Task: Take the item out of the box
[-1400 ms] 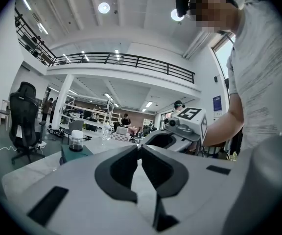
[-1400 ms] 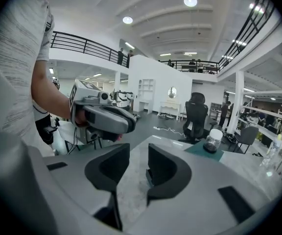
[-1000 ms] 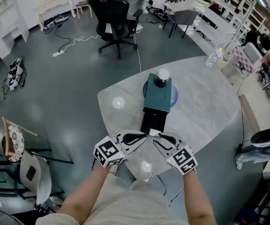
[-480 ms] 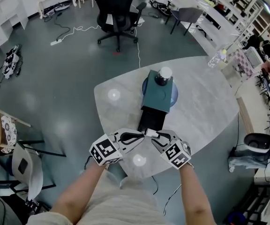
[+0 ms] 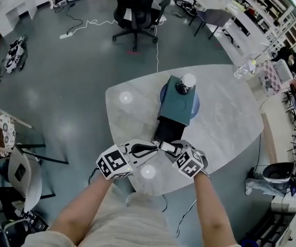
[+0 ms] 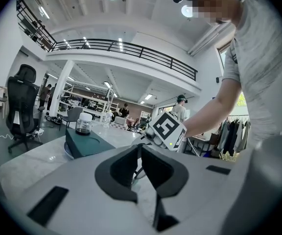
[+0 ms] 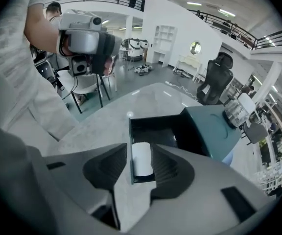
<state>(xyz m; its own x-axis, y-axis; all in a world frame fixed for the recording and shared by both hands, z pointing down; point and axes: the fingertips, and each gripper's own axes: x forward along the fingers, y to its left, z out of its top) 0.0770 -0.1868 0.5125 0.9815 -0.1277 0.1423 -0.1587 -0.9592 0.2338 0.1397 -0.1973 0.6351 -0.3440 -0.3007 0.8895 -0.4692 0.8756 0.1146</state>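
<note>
now | right gripper (image 7: 140, 148): jaws just been opening, white item (image 7: 142, 161) between them, in box (image 7: 209, 127) | left gripper (image 6: 140, 148): clenched

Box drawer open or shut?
Open: the black drawer is slid out of the teal box, white item lying inside.

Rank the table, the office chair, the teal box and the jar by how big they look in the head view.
1. table
2. office chair, farther off on the floor, so distance shrinks it
3. teal box
4. jar, standing on the box, clearly the smallest
</note>
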